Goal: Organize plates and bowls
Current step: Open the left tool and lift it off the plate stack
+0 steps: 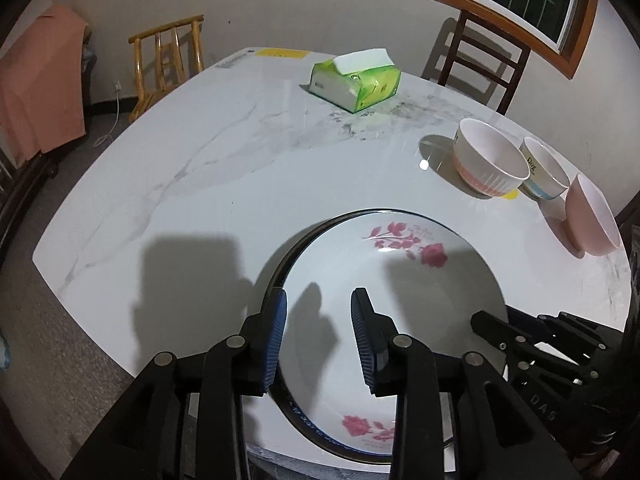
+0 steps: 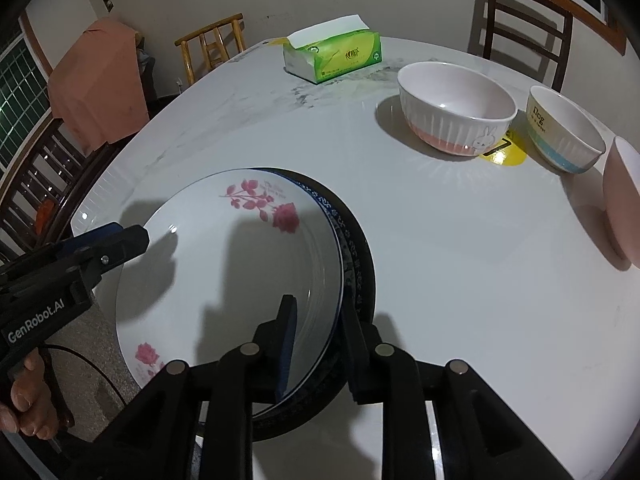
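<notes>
The rose plate (image 2: 224, 280) sits off-centre on the blue-rimmed plates (image 2: 352, 248), nearer than the tissue box (image 2: 332, 56). The right gripper (image 2: 320, 344) straddles its rim, jaws apart; the left gripper (image 1: 320, 340) hovers, jaws apart. A shallow bite risks the plate slipping and clattering

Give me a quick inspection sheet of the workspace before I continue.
Surface: white marble-look table, yellow round sticker beside the bowls.
Job's things: white rose-patterned plate stacked on blue-rimmed plate; white-and-pink ribbed bowl, cream-and-blue bowl and plain pink bowl stand separately.
Clutter: green tissue pack.
Grippers: left gripper open over the stack's left rim; right gripper straddles the stack's right rim, closure unclear.
Cables: black cable under the left gripper.
Surroundings: dark wooden chair, bamboo chair, salmon-pink cloth.
</notes>
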`<action>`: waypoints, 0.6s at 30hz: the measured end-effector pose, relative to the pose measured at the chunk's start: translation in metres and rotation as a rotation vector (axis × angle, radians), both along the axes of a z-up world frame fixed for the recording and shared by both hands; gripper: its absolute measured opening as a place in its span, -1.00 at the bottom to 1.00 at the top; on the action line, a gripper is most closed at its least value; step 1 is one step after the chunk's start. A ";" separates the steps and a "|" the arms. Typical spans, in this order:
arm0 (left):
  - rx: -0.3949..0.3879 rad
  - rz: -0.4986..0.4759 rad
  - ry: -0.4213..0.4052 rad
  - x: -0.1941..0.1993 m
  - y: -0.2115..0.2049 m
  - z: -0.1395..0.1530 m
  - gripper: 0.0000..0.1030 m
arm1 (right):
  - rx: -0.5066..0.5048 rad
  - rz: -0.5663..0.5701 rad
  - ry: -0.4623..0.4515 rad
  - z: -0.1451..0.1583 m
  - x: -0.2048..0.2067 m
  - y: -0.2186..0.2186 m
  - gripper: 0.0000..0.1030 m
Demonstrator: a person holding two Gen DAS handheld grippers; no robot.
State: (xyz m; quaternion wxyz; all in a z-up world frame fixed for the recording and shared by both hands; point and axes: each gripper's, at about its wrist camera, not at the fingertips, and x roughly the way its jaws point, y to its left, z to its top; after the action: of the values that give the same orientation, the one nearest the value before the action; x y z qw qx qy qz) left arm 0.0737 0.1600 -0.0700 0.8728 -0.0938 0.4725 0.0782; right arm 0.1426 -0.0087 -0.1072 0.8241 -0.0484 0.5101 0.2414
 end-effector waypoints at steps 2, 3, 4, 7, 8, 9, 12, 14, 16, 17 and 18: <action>0.010 0.001 -0.004 -0.001 -0.003 0.002 -0.40 | 0.000 0.002 -0.004 0.001 -0.001 -0.001 -0.57; 0.022 0.004 -0.005 -0.001 -0.005 0.002 -0.40 | 0.002 0.001 -0.007 0.002 -0.001 -0.001 -0.57; 0.036 0.005 -0.008 -0.002 -0.007 0.003 -0.39 | 0.003 0.001 -0.009 0.002 -0.001 -0.002 -0.57; 0.048 0.001 -0.015 -0.003 -0.013 0.006 -0.37 | 0.006 0.003 -0.017 0.005 -0.002 -0.004 -0.57; 0.049 0.000 -0.018 -0.004 -0.014 0.007 -0.36 | 0.009 0.002 -0.023 0.007 -0.003 -0.005 -0.57; 0.055 0.000 -0.021 -0.004 -0.017 0.009 -0.34 | 0.013 0.001 -0.028 0.009 -0.003 -0.006 -0.57; 0.079 0.005 -0.033 -0.006 -0.024 0.012 -0.19 | 0.020 -0.005 -0.042 0.015 -0.006 -0.011 -0.52; 0.096 0.001 -0.044 -0.007 -0.030 0.015 -0.15 | 0.020 -0.013 -0.050 0.018 -0.008 -0.016 -0.51; 0.101 -0.010 -0.049 -0.008 -0.036 0.016 -0.12 | 0.025 -0.029 -0.054 0.020 -0.010 -0.023 -0.51; 0.105 -0.014 -0.050 -0.008 -0.040 0.017 -0.10 | 0.031 -0.034 -0.053 0.021 -0.011 -0.026 -0.51; 0.110 -0.017 -0.051 -0.009 -0.044 0.017 -0.10 | 0.036 -0.041 -0.052 0.022 -0.012 -0.030 -0.51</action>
State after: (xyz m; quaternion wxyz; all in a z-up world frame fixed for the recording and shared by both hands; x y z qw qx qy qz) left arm 0.0650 0.1162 -0.0532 0.8891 -0.0435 0.4459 0.0942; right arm 0.1305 -0.0388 -0.0849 0.8425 -0.0293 0.4853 0.2320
